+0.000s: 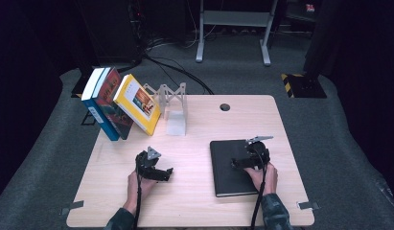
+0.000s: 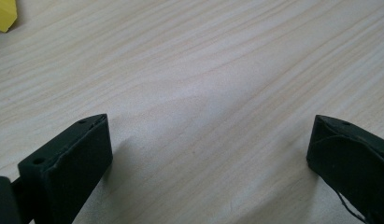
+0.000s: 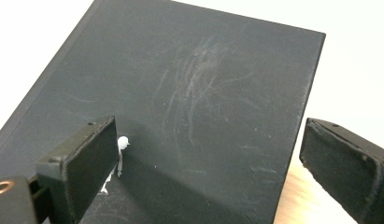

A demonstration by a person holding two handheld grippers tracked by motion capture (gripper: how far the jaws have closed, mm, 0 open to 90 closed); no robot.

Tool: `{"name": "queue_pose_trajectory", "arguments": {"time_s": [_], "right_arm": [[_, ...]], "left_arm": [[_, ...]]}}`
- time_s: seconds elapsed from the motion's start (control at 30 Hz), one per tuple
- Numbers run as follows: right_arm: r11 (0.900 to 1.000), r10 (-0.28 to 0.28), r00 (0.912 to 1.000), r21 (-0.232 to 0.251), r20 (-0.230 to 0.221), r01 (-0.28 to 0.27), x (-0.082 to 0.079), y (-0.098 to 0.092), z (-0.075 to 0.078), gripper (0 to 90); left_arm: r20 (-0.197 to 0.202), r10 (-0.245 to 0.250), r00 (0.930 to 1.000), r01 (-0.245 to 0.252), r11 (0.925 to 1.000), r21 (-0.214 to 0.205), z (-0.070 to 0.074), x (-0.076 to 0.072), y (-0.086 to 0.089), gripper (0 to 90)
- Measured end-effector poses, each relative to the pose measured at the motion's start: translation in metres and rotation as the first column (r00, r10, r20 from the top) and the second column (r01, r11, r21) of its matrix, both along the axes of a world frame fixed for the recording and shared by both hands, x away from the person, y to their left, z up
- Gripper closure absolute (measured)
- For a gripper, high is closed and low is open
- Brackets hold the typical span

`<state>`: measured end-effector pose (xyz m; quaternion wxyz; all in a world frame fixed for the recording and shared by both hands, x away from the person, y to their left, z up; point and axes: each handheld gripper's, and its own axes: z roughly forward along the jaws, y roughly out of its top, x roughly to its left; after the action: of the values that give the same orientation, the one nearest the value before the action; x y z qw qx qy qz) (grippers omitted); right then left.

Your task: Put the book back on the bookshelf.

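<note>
While your right gripper [image 1: 246,162] hovers over the black book [image 1: 232,167] at the lower right of the high view, its jaws stand wide apart with nothing between them. In the right gripper view one jaw sits over the cover near a small white mark [image 3: 118,156], the other hangs past the book's edge over the table [image 1: 194,201]. The book lies flat on the table, well apart from the leaning books [image 1: 119,103] at the upper left.

Judging from that, the main risk is the grip itself. A book lying flat gives the jaws no edge to close on; if you press down and squeeze, the pads will likely scrape the cover, which already looks scuffed, or push the book sideways toward the table's right edge. Catching only the cover could let it swing open and the pages sag out.

Your left gripper [image 1: 156,168] rests low over bare wood at the lower centre left of the high view, jaws also spread and empty. It is too far off to steady the book if it slides.

The white rack [image 1: 171,108] and the leaning books look unstable; a hurried carry could knock them over.
</note>
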<state>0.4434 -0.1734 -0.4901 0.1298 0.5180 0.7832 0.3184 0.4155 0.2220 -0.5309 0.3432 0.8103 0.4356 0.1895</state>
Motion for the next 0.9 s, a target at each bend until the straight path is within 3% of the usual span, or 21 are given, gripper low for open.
{"name": "queue_pose_trajectory", "arguments": {"time_s": [0.47,0.9], "right_arm": [[0.9966,-0.082,0.9966,0.009,-0.007,0.082,0.018,-0.038,0.0,4.2],[0.9921,-0.125,0.992,0.006,-0.017,0.125,0.029,-0.055,0.001,4.1]], "left_arm": [[0.0,0.004,1.0,-0.004,1.0,0.0,0.0,0.0,0.0,0.0],[-0.001,0.0,1.0,0.001,1.0,0.008,0.0,0.0,0.001,0.0]]}}
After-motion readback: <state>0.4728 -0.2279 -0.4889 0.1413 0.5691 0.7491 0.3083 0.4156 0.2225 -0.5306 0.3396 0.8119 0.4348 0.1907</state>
